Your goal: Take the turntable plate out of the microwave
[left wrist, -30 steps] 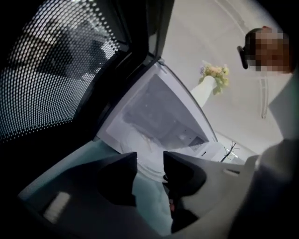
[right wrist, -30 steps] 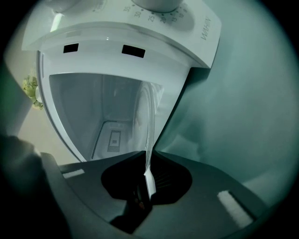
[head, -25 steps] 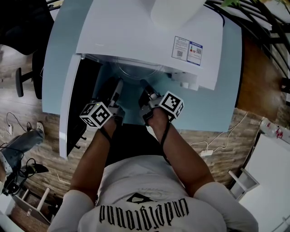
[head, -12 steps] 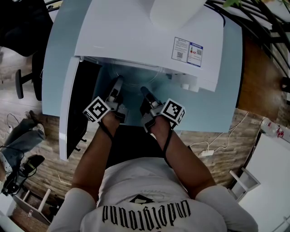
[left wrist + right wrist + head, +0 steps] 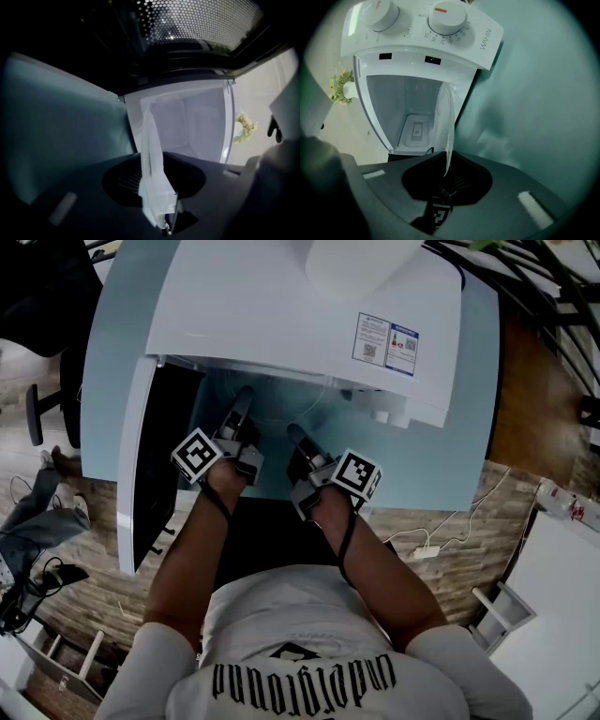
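The white microwave [image 5: 281,315] stands on a pale blue table, with its door [image 5: 155,465] swung open to the left. In front of its opening hangs the clear glass turntable plate [image 5: 281,418], between my two grippers. My right gripper [image 5: 292,435] is shut on the plate's rim; in the right gripper view the plate [image 5: 446,126] stands edge-on and runs down into the gripper [image 5: 446,176]. My left gripper [image 5: 246,401] is closing its jaws. In its own view the plate's edge [image 5: 151,154] lies inside the left gripper [image 5: 157,187], with a dark gap on both sides.
The empty cavity [image 5: 412,122] sits under two dials [image 5: 447,16]. A white rounded object [image 5: 361,263] rests on the microwave's top. The table [image 5: 441,465] continues to the right. A black chair [image 5: 47,296] and cables lie on the wooden floor at the left.
My left gripper has rolled and shifted a little toward the microwave opening. My right gripper has drawn back slightly toward me with the plate's rim in it.
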Demonstrator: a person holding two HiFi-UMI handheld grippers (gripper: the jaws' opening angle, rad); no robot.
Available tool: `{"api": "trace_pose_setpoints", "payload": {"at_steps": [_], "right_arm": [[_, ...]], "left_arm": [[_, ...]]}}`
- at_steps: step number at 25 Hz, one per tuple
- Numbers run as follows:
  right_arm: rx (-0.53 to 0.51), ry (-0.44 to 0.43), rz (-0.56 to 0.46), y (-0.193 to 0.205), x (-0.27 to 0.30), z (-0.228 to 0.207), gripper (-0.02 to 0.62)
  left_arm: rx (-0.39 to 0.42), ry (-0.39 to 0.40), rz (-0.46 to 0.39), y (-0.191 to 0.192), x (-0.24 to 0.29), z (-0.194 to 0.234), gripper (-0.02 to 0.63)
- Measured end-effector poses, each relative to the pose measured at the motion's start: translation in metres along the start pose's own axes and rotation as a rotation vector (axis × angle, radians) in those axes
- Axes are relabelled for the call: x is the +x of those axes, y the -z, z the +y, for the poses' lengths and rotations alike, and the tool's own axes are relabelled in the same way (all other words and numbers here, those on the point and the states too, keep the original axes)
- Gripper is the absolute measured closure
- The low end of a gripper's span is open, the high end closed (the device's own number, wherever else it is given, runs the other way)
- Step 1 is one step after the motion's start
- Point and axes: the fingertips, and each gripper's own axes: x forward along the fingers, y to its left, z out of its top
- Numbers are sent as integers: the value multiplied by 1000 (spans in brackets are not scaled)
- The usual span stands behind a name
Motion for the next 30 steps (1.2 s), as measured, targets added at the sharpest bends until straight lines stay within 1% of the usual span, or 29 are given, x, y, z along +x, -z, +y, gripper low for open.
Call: {"api": "trace_pose_setpoints", "payload": {"at_steps": [1, 3, 4, 7, 10, 12, 17, 20, 21, 23, 24, 26, 30], "right_arm": [[-2, 5, 1, 0, -1, -1, 561], [-7, 22, 3, 1, -3, -2, 561], [-9, 17, 4, 1, -2, -2, 561], [-11, -4, 8, 1, -2, 1, 561], [-18, -10, 13, 2, -4, 2, 560], [-32, -17, 16, 2, -5, 3, 560], [-53, -31, 24, 4, -10, 6, 557], [-65, 12, 32, 7, -18, 1, 557], [-70, 6, 35, 8, -19, 2, 557], [-74, -37, 42, 11, -20, 7, 557], [-80, -41, 45, 12, -22, 7, 557], [-104, -21, 51, 12, -27, 6, 557], [-106, -56, 65, 18, -34, 12, 558]], "left_arm": [[-7, 6, -1, 0, 1, -1, 441], [-7, 12, 1, -1, 2, 0, 472], [-4, 12, 1, -1, 2, 1, 495], [-18, 20, -4, -1, 0, 1, 506], [-44, 61, -21, 0, -2, -4, 522], [-69, 84, -31, 1, -3, -7, 523], [-101, 123, -50, 4, -8, -10, 526], [-122, 140, -62, 7, -14, -12, 526], [-126, 145, -65, 8, -16, -12, 526], [-131, 157, -71, 10, -20, -14, 526], [-136, 165, -75, 11, -22, -16, 528], [-141, 181, -81, 13, -25, -19, 528], [-148, 201, -93, 17, -34, -25, 528]]}}
